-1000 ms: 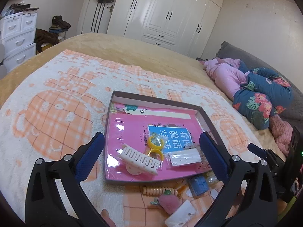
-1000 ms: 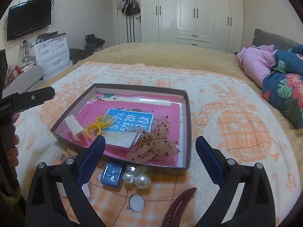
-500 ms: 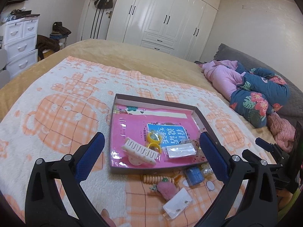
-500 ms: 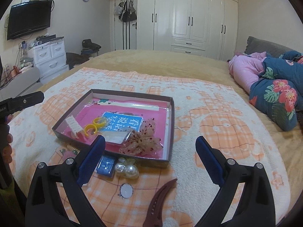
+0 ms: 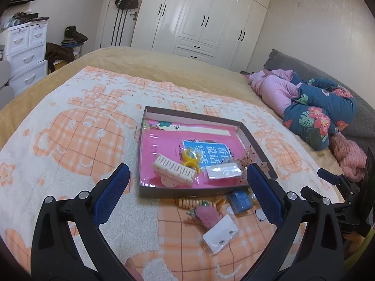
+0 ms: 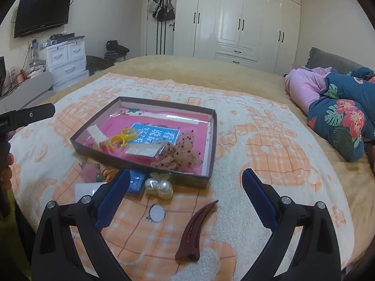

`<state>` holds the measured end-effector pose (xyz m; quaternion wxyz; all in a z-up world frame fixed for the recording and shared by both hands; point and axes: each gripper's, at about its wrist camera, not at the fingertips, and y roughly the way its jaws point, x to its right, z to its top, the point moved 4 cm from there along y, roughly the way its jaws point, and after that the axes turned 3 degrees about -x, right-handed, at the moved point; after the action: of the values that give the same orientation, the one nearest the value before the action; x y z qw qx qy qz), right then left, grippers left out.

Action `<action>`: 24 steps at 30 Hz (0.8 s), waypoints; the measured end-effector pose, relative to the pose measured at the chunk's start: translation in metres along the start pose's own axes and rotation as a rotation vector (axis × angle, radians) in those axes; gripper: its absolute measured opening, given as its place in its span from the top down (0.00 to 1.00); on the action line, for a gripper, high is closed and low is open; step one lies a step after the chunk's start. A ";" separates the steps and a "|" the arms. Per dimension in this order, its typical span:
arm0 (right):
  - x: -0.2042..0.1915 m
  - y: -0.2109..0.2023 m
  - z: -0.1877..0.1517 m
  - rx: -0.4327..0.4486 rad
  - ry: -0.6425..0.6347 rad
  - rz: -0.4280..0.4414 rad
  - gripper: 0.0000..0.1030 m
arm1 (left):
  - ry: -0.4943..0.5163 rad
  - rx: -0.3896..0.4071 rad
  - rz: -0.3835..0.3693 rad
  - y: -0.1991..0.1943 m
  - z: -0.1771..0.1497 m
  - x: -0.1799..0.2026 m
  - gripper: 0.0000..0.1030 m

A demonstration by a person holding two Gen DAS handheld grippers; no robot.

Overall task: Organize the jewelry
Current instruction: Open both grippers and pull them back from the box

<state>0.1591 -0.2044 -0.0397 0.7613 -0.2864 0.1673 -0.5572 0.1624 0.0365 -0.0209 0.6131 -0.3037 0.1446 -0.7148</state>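
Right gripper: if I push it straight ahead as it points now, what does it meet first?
Likely the near wall of the box. The right gripper, open and empty, aims there, pearl clip just left. Depth is uncertain.

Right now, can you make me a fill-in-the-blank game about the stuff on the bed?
1. The white claw clip lies ____ the box.
2. The dark red hair clip lies on the blanket, ____ the box.
3. The two rings in the box are ____ in color.
4. Both the left gripper and the right gripper are ____, holding nothing.

Missing words: inside; outside; yellow; open
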 end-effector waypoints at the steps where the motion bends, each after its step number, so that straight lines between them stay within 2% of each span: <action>1: 0.000 0.000 -0.002 -0.002 -0.003 0.002 0.09 | 0.003 0.000 0.002 0.000 -0.001 0.000 0.11; 14: -0.011 -0.001 -0.021 -0.030 -0.037 0.015 0.09 | 0.043 -0.050 0.002 0.004 -0.025 0.010 0.11; 24: -0.003 0.000 -0.029 -0.040 -0.021 0.002 0.09 | 0.083 -0.108 -0.010 0.016 -0.044 0.024 0.11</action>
<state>0.1415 -0.2090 -0.0622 0.7576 -0.3075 0.1707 -0.5498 0.1463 0.0029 -0.0576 0.5858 -0.3072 0.2067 -0.7209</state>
